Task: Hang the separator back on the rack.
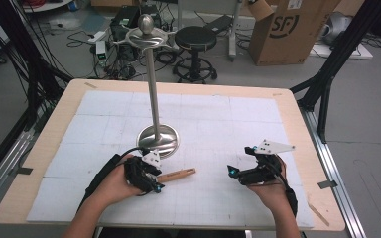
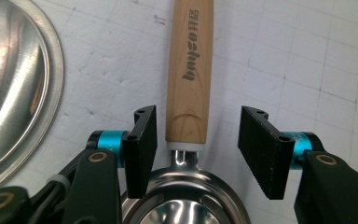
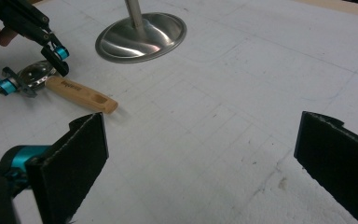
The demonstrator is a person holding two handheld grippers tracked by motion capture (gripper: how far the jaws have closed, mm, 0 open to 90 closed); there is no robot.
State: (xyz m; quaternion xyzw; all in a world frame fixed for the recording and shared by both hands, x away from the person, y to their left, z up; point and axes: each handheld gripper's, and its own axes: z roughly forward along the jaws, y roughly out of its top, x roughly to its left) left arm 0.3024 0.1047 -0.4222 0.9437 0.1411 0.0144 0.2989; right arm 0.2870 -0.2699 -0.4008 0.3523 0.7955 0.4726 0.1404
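A metal scoop with a light wooden handle [image 1: 177, 174] lies on the white gridded mat, just in front of the round base [image 1: 158, 140] of a tall steel stand [image 1: 153, 84]. My left gripper [image 1: 154, 187] is open, its jaws on either side of the spot where the handle [image 2: 189, 70] meets the shiny bowl [image 2: 182, 205], apart from both. Off to the right, my right gripper [image 1: 233, 171] hovers open over bare mat and holds nothing. The right gripper view has the scoop handle [image 3: 81, 94], the left gripper [image 3: 32, 65] and the stand base [image 3: 140, 37] at upper left.
The mat [image 1: 203, 124] covers most of a wooden table. A thin wooden stick [image 1: 319, 214] lies by the front right edge. Behind the table are a black stool [image 1: 195, 39], a cardboard box [image 1: 290, 29] and floor cables.
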